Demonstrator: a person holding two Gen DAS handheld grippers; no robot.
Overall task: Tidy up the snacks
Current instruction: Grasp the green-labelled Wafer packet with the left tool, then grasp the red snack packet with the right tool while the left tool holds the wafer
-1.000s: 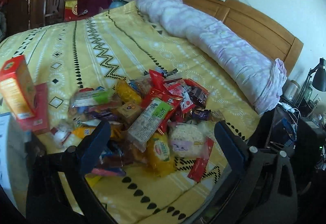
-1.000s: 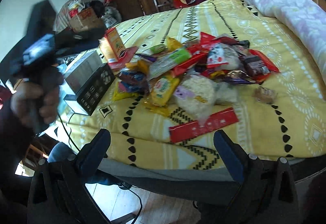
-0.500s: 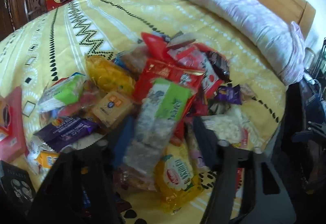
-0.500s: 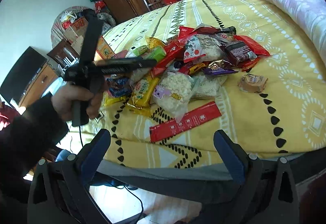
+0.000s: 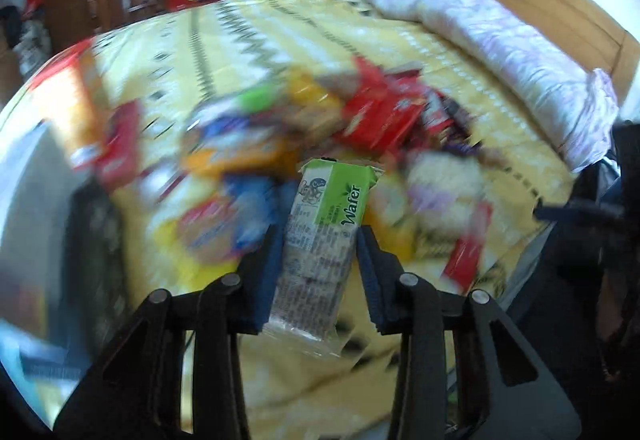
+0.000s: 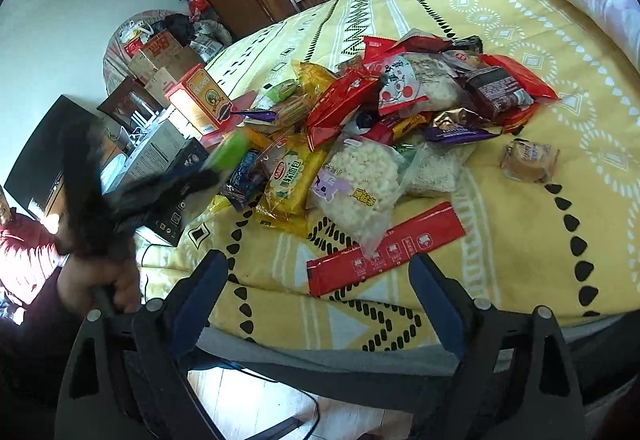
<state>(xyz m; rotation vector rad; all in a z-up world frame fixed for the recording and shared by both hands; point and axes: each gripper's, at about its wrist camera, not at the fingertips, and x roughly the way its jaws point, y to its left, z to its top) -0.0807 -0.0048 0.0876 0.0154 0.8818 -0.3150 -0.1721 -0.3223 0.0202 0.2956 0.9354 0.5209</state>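
Observation:
A heap of snack packets (image 6: 384, 128) lies on the yellow patterned bedspread (image 6: 520, 240); it is blurred in the left wrist view (image 5: 340, 128). My left gripper (image 5: 320, 240) is shut on a green and white wafer pack (image 5: 324, 236) and holds it above the heap. The same gripper, blurred, shows in the right wrist view (image 6: 192, 180) with the green pack (image 6: 228, 154) at its tip. My right gripper (image 6: 320, 276) is open and empty, over the bed's front edge, near a long red packet (image 6: 384, 248).
An orange box (image 6: 200, 100) and a black and white box (image 6: 160, 160) stand at the bed's left edge. A rolled lilac quilt (image 5: 480, 28) lies along the wooden headboard (image 5: 540, 0). A loose small cake packet (image 6: 528, 160) lies right of the heap.
My left gripper has closed on the wafer pack and lifted it off the heap, pulling back toward the bed's left edge. My right gripper has stayed open at the front edge.

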